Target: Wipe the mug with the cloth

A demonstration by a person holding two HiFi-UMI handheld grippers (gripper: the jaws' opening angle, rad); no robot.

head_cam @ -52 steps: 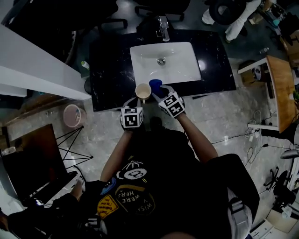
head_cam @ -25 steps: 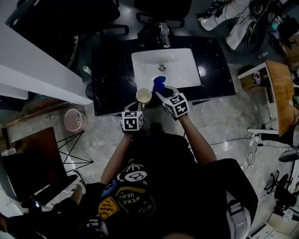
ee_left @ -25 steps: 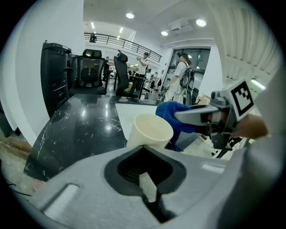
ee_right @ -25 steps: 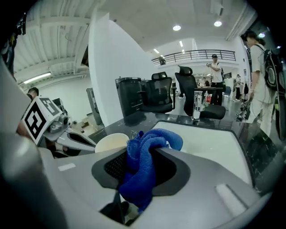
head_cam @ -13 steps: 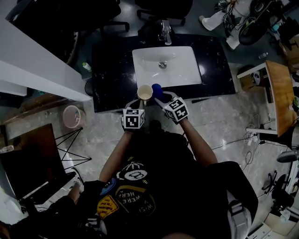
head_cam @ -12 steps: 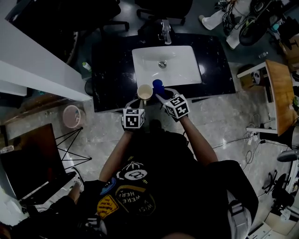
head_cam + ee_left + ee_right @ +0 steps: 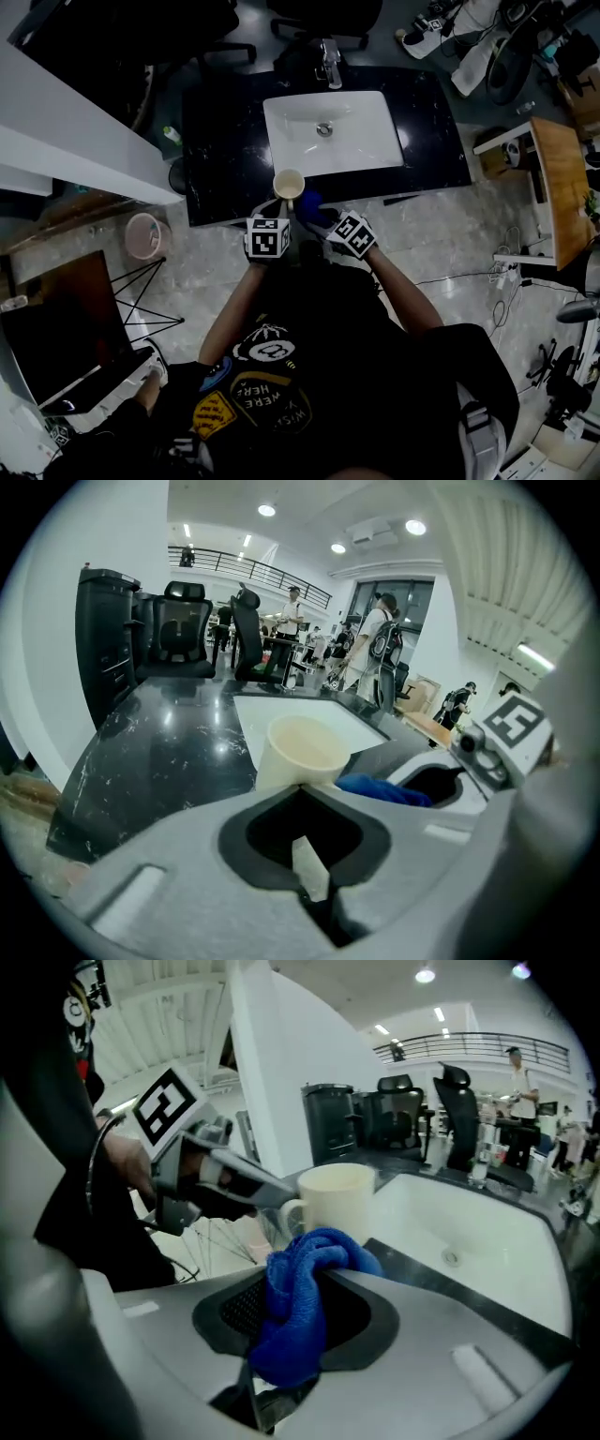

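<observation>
Both forearms reach forward from the body and converge over the front edge of the counter, elbows bent and bare below dark sleeves. The left forearm runs nearly straight ahead, with the left gripper pointing toward the sink and its marker cube facing up. From its own camera, the left gripper has its jaws closed tight on the pale handle of the mug, which stands upright just beyond the tips with its mouth up. From above, the mug hangs over the counter's near edge by the sink's front left corner. The right forearm angles inward, with the right gripper turned left toward the mug and its cube tilted. In its own view, the right gripper is clamped on the cloth, a blue bunch bulging out past the tips. The mug sits just behind it, with the left gripper on its handle. The cloth lies just beside the mug's lower right wall; whether they touch cannot be told.
</observation>
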